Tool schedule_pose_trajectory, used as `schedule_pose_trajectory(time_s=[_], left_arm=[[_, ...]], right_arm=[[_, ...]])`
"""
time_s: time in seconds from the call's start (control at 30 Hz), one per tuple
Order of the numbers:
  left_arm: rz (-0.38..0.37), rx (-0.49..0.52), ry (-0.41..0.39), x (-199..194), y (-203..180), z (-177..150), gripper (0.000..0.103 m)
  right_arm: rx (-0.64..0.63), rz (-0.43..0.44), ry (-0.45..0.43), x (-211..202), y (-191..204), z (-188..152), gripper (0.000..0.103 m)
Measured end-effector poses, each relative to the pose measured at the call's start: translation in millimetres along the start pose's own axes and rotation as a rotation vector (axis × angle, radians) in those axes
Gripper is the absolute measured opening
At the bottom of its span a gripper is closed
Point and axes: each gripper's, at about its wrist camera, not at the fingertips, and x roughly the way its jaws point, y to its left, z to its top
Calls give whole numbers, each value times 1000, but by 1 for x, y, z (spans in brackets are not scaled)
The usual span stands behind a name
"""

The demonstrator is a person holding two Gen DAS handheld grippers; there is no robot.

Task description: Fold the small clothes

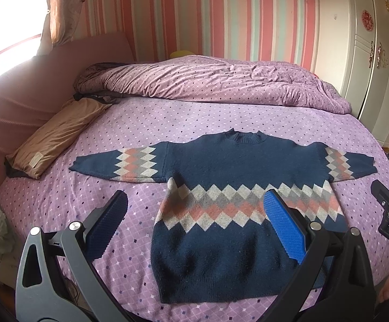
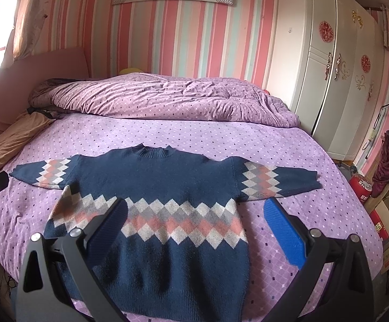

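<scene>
Soft, thick, limp sweater [image 1: 237, 196] flat ahead of both parted, empty tongs [image 1: 194, 225] [image 2: 194, 225]; probably best pinched at sleeve cuffs.

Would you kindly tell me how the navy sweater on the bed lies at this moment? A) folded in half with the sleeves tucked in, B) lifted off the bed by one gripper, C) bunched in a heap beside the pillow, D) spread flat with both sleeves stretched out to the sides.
D: the sweater lies flat on the bed sheet with both sleeves stretched sideways, and the open left gripper and right gripper hold nothing.
</scene>
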Motion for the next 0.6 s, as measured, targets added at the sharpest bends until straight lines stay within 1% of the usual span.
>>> schedule_pose_trajectory(time_s=[0.1,0.23,0.33,0.4,0.53,0.6], left_arm=[[-3,-7,9,10,8,2,100],[-41,-34,25,25,24,6,100],[-9,-39,15,41,44,11,100],[17,-43,15,54,59,13,100],[-5,-109,22,88,107,15,100],[10,-124,17,103,128,14,100]], right_arm=[[-11,1,3,7,6,3,102],[-17,2,-4,17,14,10,102],[-17,5,-4,30,21,16,102],[-18,17,2,41,27,20,102],[-12,52,30,68,40,27,102],[-22,50,40,83,49,31,102]])
